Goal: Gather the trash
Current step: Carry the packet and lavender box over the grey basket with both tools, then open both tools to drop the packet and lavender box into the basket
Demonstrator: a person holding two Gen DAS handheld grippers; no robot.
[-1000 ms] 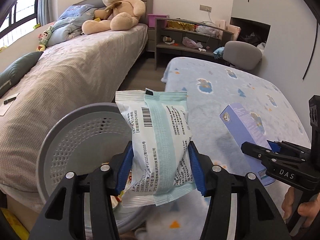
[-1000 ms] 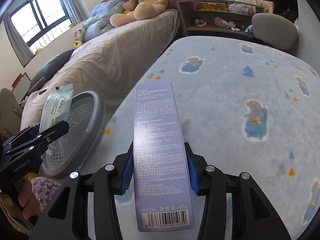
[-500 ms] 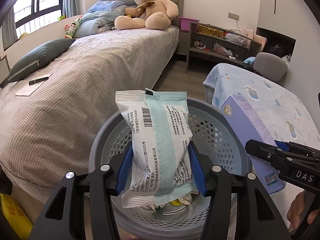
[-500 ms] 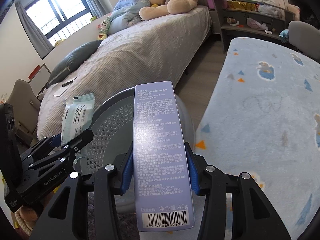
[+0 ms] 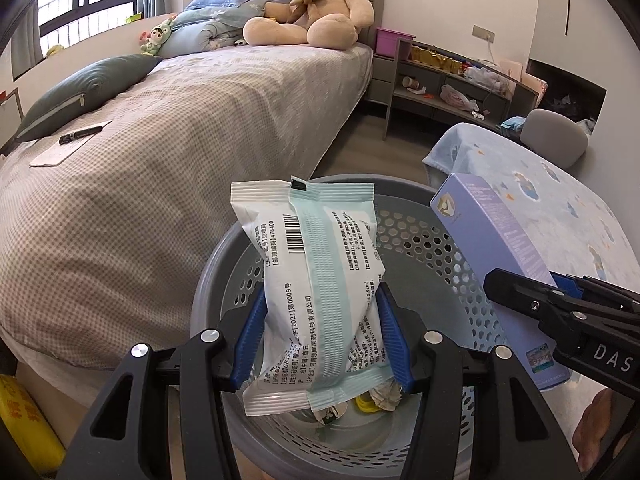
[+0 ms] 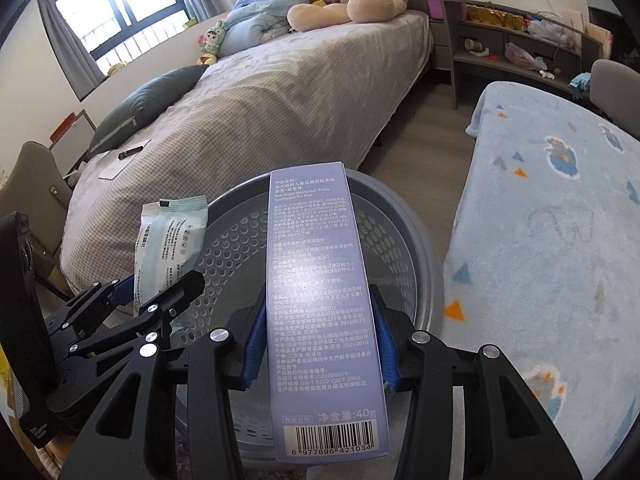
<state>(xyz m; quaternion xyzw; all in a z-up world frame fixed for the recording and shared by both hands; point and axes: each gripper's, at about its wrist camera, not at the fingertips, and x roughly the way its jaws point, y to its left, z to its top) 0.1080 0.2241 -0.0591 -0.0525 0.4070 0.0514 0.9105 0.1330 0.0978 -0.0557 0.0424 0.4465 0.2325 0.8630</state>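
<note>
The left gripper (image 5: 320,336) is clamped on a white-and-teal sealed packet (image 5: 316,280), its blue pads pressing the packet's two sides near the lower half so the top stands up free. The right gripper (image 6: 318,336) pinches a tall lilac toothpaste carton (image 6: 316,296) across its narrow width, the barcode end nearest the camera and the far end pointing out ahead. Both pieces of trash hang directly over the mouth of the grey perforated wastebasket (image 5: 436,236), which I take to be the reason for holding them upright and side by side: a release from here should drop each one straight inside without either catching the rim. From the right wrist view the packet sits to the left of the carton, near the basket's left edge, so it has less margin than the carton, which is closer to centre. Down in the basket's bottom some crumpled paper (image 5: 384,394) and a yellow scrap already lie. Beyond the basket runs the checked bed (image 5: 180,168) with a teddy bear (image 5: 316,8) at its head, and to the right a blue patterned blanket (image 6: 560,240) covers another surface just beside the basket. Nothing has been let go yet.
</note>
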